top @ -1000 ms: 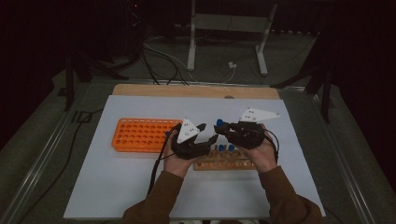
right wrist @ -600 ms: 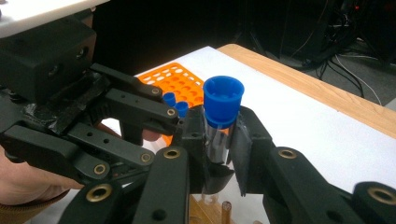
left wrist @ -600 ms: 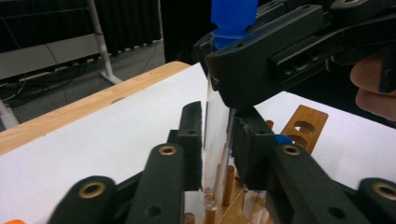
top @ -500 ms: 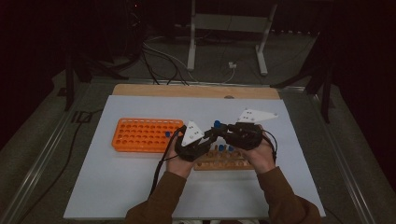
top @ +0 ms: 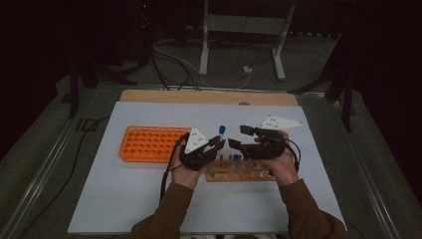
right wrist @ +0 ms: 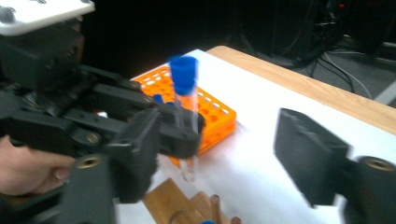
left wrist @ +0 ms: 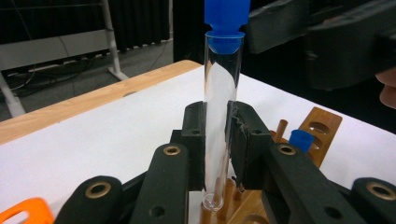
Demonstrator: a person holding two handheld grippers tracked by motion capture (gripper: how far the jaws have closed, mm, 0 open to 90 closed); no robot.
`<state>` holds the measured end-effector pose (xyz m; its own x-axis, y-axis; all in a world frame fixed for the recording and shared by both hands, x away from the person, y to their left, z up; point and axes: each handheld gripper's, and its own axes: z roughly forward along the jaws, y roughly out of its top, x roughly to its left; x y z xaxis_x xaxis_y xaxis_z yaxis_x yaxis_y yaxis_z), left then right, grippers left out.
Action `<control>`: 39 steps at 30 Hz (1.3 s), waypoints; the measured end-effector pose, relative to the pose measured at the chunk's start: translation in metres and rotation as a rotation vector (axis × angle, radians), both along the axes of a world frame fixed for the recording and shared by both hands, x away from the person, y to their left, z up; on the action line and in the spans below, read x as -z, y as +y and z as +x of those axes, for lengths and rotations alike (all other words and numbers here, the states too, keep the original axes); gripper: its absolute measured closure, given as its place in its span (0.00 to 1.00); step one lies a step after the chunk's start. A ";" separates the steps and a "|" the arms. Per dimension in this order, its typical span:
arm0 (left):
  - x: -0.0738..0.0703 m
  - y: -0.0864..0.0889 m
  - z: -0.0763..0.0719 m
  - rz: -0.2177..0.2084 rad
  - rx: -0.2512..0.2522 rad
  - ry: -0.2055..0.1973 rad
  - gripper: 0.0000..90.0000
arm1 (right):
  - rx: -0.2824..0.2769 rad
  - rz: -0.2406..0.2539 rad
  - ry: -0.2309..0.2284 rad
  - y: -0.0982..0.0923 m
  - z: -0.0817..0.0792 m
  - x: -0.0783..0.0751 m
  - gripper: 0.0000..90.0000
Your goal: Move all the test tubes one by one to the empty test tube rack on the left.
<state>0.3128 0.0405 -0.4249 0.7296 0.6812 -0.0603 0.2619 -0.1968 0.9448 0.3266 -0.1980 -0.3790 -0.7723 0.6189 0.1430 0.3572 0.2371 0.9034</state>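
Observation:
A clear test tube with a blue cap (left wrist: 219,107) stands upright in my left gripper (left wrist: 217,140), whose pads are shut on its lower half. In the high view the tube (top: 221,130) rises from the left gripper (top: 218,142) just above the wooden rack (top: 249,174). My right gripper (top: 239,138) faces it from the right. Its jaws have just been opening and stand wide apart in the right gripper view (right wrist: 222,156). The tube (right wrist: 186,102) is between them, nearer the left jaw, and neither pad touches it.
An orange rack (top: 149,144) with many empty holes lies left of the hands on the white mat (top: 124,199). The wooden rack holds blue-capped tubes (top: 236,158). A wooden table edge (top: 199,96) runs behind the mat, with stand legs and cables on the floor beyond.
The right gripper's jaws have spread off the tube, which stays gripped in the left gripper. Both hands have hardly moved.

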 end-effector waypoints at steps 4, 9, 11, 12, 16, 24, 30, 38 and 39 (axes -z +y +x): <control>-0.001 0.008 0.000 -0.008 -0.015 0.000 0.87 | 0.039 -0.011 0.008 -0.006 0.000 0.003 0.17; -0.003 0.020 0.000 -0.021 -0.037 0.001 0.87 | 0.063 -0.015 0.003 -0.015 -0.001 0.008 0.11; -0.004 0.025 -0.001 -0.022 -0.044 -0.001 0.87 | 0.072 -0.015 0.004 -0.019 -0.001 0.010 0.08; -0.004 0.027 -0.001 -0.025 -0.049 -0.002 0.87 | 0.078 -0.014 0.007 -0.022 -0.001 0.012 0.06; -0.006 0.036 -0.002 -0.025 -0.065 -0.010 0.87 | 0.104 -0.015 0.006 -0.032 -0.001 0.017 0.03; -0.007 0.050 -0.003 -0.038 -0.081 -0.021 0.87 | 0.152 -0.010 0.007 -0.051 -0.004 0.023 0.01; -0.006 0.056 -0.004 -0.050 -0.087 -0.031 0.87 | 0.178 -0.003 0.011 -0.061 -0.008 0.028 0.00; -0.004 0.062 -0.004 -0.049 -0.094 -0.035 0.87 | 0.205 0.008 0.013 -0.073 -0.015 0.035 0.00; -0.004 0.063 -0.004 -0.050 -0.094 -0.034 0.87 | 0.209 0.011 0.015 -0.075 -0.016 0.036 0.00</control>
<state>0.3083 0.1037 -0.4213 0.6647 0.7436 -0.0725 0.2446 -0.1248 0.9615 0.3105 -0.2730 -0.4150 -0.6246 0.7641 0.1611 0.4115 0.1467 0.8995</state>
